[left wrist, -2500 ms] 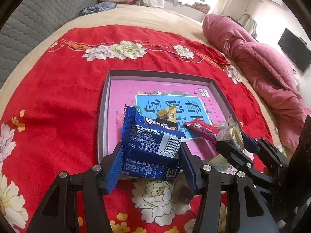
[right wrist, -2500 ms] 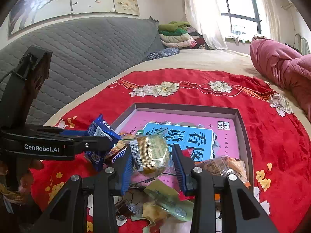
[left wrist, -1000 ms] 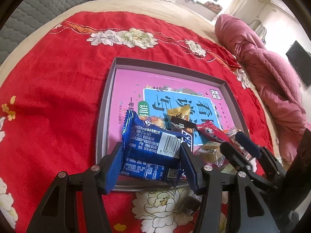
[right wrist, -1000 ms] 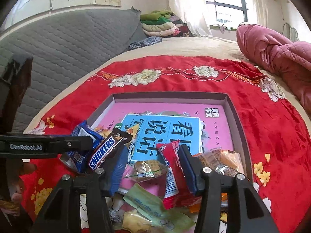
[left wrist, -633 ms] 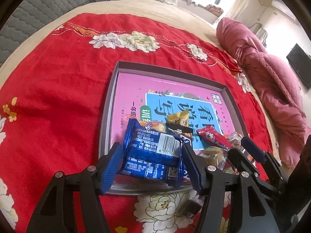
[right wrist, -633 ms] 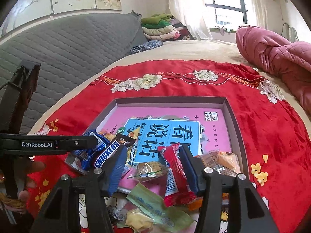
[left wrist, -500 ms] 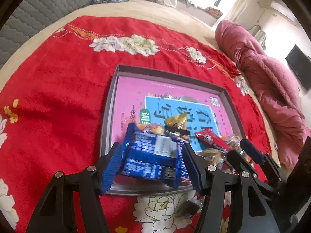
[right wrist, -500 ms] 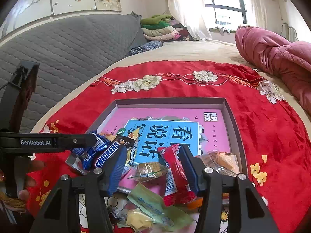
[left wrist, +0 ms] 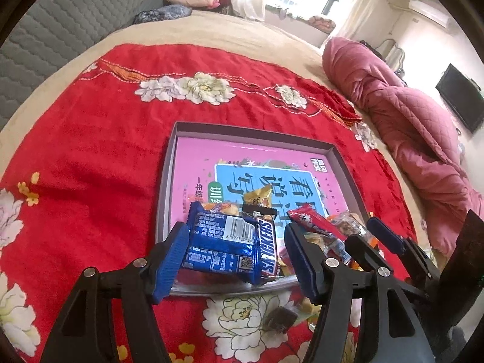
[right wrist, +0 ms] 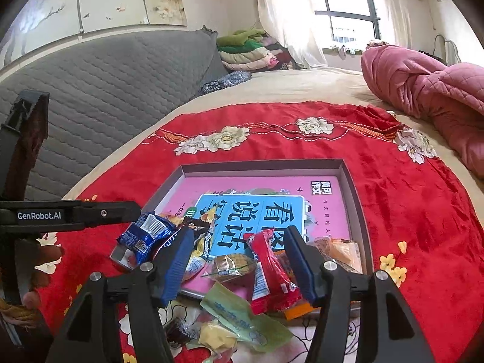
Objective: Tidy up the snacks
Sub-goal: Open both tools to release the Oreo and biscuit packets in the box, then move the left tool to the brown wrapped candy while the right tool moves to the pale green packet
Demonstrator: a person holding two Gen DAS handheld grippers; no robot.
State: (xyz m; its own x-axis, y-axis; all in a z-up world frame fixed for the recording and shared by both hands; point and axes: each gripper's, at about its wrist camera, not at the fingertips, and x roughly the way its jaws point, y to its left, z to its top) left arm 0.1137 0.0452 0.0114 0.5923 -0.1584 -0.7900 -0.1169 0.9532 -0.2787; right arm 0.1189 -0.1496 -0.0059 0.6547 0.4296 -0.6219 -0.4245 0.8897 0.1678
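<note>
A grey tray (left wrist: pixel 169 163) with a pink book inside lies on the red floral cloth. The blue snack packet (left wrist: pixel 222 243) rests on the tray's near left corner, next to a Snickers bar (left wrist: pixel 267 248). My left gripper (left wrist: pixel 236 255) is open, its fingers apart from the packet on both sides. In the right wrist view the blue packet (right wrist: pixel 145 236) lies at the tray's (right wrist: pixel 352 187) left corner. My right gripper (right wrist: pixel 239 267) is open and empty above a clear-wrapped cookie (right wrist: pixel 231 267) and a red packet (right wrist: pixel 267 275).
Loose snacks lie on the cloth before the tray: a green packet (right wrist: pixel 239 317), a yellow candy (right wrist: pixel 216 340) and a dark candy (left wrist: pixel 279 322). More wrapped snacks (right wrist: pixel 335 249) fill the tray's near right corner. A pink quilt (left wrist: pixel 402 115) lies at the right, a grey headboard (right wrist: pixel 99 90) at the left.
My left gripper opened and let the blue packet down onto the tray's near left corner, then drew back. My right gripper let go of the cookie earlier and stays open.
</note>
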